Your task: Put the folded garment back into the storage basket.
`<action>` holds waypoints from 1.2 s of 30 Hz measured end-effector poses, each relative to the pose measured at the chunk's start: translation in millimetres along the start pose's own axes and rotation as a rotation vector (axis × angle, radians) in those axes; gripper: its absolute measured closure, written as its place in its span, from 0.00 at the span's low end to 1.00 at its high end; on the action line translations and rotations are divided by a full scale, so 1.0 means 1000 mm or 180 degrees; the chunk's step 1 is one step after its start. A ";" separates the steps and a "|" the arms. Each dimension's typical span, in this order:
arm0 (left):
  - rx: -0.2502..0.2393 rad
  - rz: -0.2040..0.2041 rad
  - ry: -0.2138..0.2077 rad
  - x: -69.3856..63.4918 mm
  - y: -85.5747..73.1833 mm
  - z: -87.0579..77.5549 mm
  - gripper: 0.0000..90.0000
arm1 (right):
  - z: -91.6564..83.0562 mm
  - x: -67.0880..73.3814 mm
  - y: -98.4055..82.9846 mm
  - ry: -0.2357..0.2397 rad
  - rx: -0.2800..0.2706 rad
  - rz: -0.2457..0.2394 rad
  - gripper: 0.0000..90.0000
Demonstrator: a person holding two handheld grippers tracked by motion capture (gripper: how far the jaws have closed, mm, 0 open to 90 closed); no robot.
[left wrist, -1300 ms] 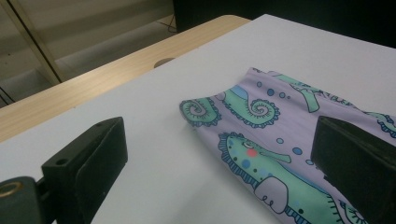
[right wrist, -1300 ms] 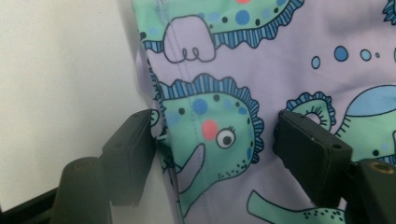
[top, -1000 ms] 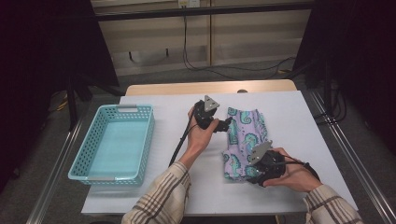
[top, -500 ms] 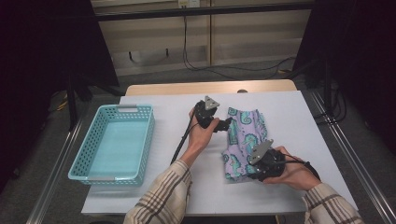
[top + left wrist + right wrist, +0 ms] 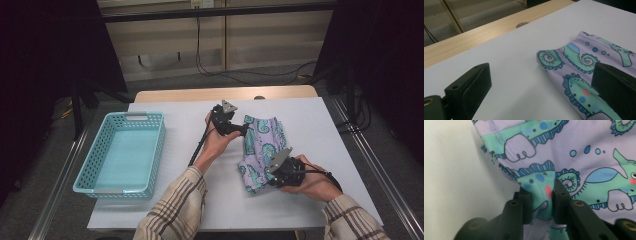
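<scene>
At a white table (image 5: 165, 200), a person in a plaid shirt works a folded piece of purple cloth (image 5: 262, 145) printed with green seahorses, which lies right of the table's middle. The right gripper (image 5: 272, 176), held low at the cloth's near edge, has just been closing its jaws and now pinches a bunched fold of the fabric between its pads (image 5: 526, 205), the cloth puckering upward from the grip in the right gripper view. The left gripper (image 5: 245, 131) sits at the cloth's far left corner with its jaws spread wide and holding nothing; in the left gripper view one jaw hangs over bare tabletop and the other over the cloth (image 5: 579, 82), with the cloth's rounded corner lying between them. A light blue plastic basket (image 5: 95, 165) stands well apart at the table's left side. A strip of bare wood (image 5: 180, 95) edges the far end of the table.
</scene>
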State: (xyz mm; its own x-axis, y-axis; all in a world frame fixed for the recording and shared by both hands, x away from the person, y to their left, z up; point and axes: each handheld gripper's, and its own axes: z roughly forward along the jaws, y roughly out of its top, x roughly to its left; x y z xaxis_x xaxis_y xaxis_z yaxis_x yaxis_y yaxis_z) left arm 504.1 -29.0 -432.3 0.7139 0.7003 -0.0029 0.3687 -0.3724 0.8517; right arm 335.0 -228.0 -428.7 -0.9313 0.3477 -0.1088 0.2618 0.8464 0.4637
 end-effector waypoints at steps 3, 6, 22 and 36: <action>0.0022 -0.0025 0.0005 0.002 0.000 0.003 0.06 | 0.000 0.000 0.000 -0.0033 0.0005 0.0005 0.86; 0.0059 -0.0048 0.0032 0.005 -0.001 0.009 0.07 | 0.000 0.000 0.000 -0.0033 0.0000 0.0007 0.87; 0.0197 -0.0171 -0.0068 0.003 -0.001 0.042 0.14 | 0.000 0.002 -0.001 -0.0029 -0.0028 0.0093 0.87; 0.0550 -0.0118 -0.0187 -0.003 0.000 0.063 0.22 | 0.000 0.002 -0.002 -0.0041 -0.0051 0.0100 0.87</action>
State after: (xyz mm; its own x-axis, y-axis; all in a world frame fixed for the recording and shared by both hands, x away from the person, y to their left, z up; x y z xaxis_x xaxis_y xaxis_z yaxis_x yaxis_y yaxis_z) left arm 539.5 -69.1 -465.5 0.7296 0.6805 -0.0674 0.4885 -0.4496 0.7478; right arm 332.4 -228.5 -429.6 -0.9192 0.3794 -0.1052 0.2869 0.8285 0.4810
